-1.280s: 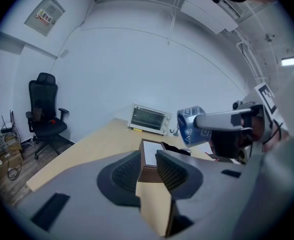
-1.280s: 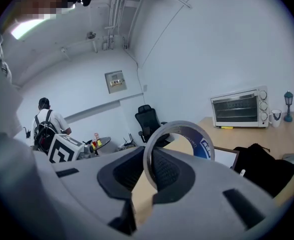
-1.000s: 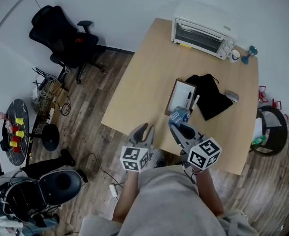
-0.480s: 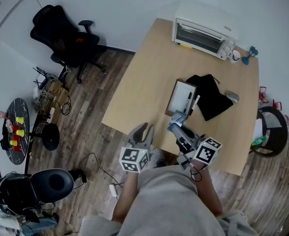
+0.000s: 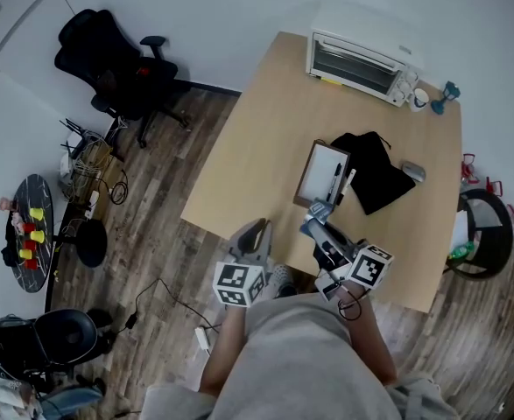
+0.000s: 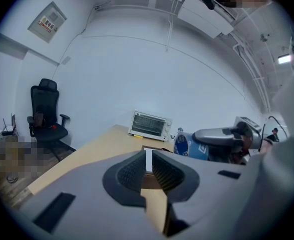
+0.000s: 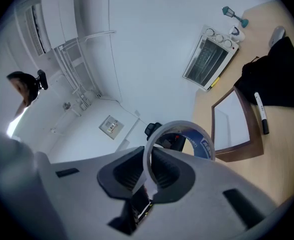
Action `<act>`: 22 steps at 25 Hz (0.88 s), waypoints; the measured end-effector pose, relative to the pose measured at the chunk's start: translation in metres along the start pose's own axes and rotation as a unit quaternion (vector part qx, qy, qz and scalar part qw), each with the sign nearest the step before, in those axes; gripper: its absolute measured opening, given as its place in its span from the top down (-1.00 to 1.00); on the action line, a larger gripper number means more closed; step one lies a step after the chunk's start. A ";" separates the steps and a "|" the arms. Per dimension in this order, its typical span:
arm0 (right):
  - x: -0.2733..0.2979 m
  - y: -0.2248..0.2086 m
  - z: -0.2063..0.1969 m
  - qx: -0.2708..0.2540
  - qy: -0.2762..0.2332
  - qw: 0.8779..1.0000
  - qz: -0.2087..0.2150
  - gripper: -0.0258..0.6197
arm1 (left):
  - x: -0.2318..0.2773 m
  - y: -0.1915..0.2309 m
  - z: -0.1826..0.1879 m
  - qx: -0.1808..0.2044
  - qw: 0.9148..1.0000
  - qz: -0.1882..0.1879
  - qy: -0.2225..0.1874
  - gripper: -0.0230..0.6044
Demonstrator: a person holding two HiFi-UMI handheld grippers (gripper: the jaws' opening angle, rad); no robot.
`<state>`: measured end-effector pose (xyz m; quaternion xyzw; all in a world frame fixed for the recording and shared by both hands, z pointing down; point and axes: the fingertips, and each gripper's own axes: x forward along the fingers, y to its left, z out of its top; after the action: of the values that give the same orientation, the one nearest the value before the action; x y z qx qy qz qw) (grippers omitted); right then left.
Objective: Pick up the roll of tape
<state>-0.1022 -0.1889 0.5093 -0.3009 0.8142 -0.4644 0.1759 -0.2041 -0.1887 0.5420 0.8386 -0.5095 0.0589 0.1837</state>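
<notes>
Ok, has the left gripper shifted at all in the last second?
No. The left gripper stays over the near edge of the table, though its fingers are closing, with nothing between them.

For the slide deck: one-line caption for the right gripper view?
Right hand-held gripper clamps the roll of tape by its wall; whiteboard, marker and toaster oven on the table behind.

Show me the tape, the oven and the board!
tape (image 7: 203, 147), right gripper view, on its blue side.
oven (image 5: 355, 66), head view, on its glass door.
board (image 5: 324, 170), head view, on its white face.
</notes>
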 end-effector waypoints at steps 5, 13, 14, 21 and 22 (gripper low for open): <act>-0.002 -0.003 -0.006 -0.012 0.015 1.000 -0.007 0.77 | 0.002 -0.003 -0.001 0.003 1.000 0.000 0.002 0.88; 0.001 -0.005 -0.013 -0.019 0.036 0.999 -0.013 0.77 | 0.004 -0.009 0.003 0.013 1.000 -0.009 0.001 0.91; 0.000 -0.006 -0.014 -0.018 0.037 0.999 -0.016 0.77 | 0.004 -0.010 0.003 0.016 1.000 -0.010 0.001 0.91; 0.000 -0.015 -0.018 -0.035 0.048 0.998 -0.029 0.77 | 0.004 -0.013 0.003 0.027 1.000 -0.014 0.005 0.91; 0.001 -0.015 -0.019 -0.044 0.053 0.997 -0.033 0.77 | 0.004 -0.013 0.002 0.026 1.000 -0.013 0.006 0.91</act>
<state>-0.1091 -0.1827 0.5319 -0.3095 0.8318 -0.4490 0.1038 -0.1912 -0.1871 0.5376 0.8494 -0.4953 0.0751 0.1658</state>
